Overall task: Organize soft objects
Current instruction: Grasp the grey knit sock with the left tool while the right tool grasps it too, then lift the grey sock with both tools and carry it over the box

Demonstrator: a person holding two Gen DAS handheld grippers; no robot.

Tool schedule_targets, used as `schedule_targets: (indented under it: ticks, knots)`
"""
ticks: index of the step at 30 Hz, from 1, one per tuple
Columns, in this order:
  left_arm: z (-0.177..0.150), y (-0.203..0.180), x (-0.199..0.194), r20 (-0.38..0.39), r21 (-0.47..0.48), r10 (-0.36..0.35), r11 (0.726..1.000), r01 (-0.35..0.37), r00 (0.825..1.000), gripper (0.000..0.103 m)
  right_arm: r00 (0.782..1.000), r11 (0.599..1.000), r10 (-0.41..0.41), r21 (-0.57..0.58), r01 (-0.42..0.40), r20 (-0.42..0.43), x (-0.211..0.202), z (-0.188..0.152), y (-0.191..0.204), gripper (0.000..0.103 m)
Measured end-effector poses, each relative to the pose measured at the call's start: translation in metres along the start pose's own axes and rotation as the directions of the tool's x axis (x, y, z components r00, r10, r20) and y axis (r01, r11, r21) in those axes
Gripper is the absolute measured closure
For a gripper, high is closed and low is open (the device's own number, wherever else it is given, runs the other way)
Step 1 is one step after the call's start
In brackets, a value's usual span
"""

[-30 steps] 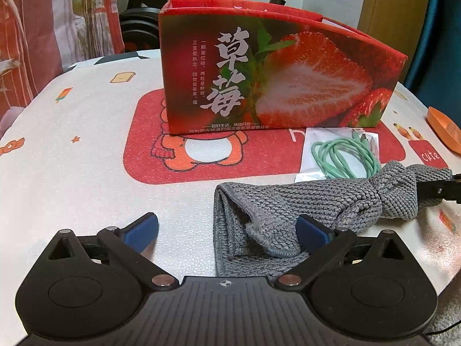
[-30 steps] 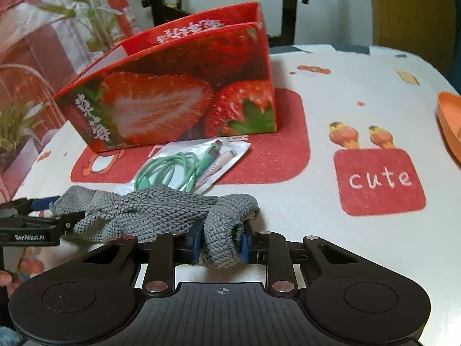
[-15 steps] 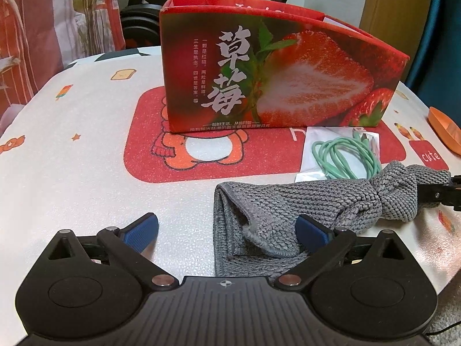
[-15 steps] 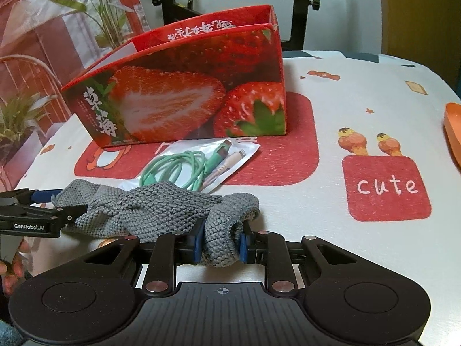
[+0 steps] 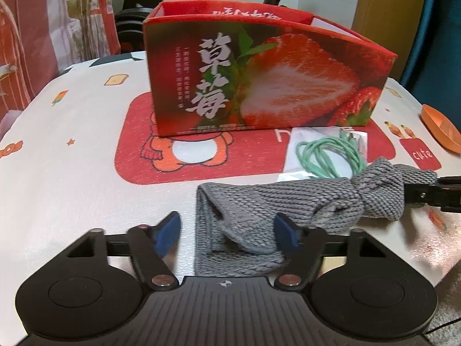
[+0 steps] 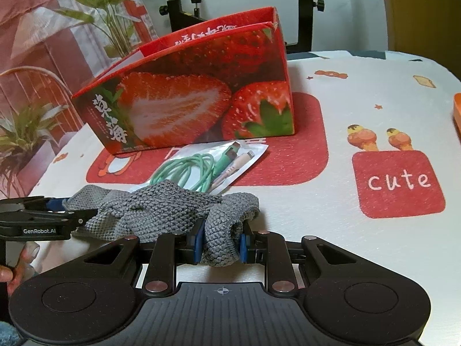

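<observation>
One grey knitted cloth [image 5: 276, 201], chunky ribbed weave, stretched low across the tablecloth [image 5: 72, 178] in front of the box, bunched into a knot toward the right end. One red cardboard box [image 5: 259, 80], open-topped, glossy, printed with a halved strawberry and white characters, standing behind the cloth. One clear plastic pouch [image 5: 291, 150] holding one coiled mint-green cable [image 5: 328, 155], thin and rubbery, lying between box and cloth, just touching the cloth's far edge. One orange dish rim [image 5: 440, 129], smooth, at the far right edge.

Over in the left wrist view: left gripper [image 5: 227, 230], black frame, two blue pads, jaws closing right now, straddling the near folded end of the cloth; right pad against the fabric, left pad clear of it, so no pinch yet. Blurred on that left finger.

Over in the right wrist view: same left gripper [image 6: 62, 207] entering from the left edge, a hand [image 6: 17, 262] beneath it, partly visible. Then the cloth [image 6: 161, 204] again, rumpled, looped. Then right gripper [image 6: 220, 243], narrow, two blue pads clamped on a thick rolled fold of the grey knit. Box [image 6: 201, 98] and cable pouch [image 6: 247, 152] behind. Tablecloth fuzzy, white, with red rounded patches, one reading "cute" [image 6: 399, 181], two little ice-cream cones above it.
</observation>
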State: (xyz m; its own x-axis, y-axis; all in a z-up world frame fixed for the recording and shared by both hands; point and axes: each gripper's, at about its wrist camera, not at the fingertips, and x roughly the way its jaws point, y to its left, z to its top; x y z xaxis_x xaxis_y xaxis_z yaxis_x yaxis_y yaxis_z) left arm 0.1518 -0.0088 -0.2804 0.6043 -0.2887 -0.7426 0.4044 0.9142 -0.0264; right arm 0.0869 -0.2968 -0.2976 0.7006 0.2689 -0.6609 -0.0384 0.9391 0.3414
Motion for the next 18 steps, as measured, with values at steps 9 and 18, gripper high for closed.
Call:
schedule_targets:
  ticks: [9,18]
  knots:
    - [0.002,-0.02,-0.004,0.004,0.058,-0.012,0.998,0.012,1.0,0.085,0.998,0.998,0.054,0.037,-0.055,0.022,-0.002,-0.006,-0.01,0.082]
    - [0.003,-0.03,-0.014,0.027,0.105,0.049,0.993,-0.052,0.998,0.09,0.992,0.993,0.106,0.043,-0.109,0.072,-0.013,-0.011,-0.013,0.085]
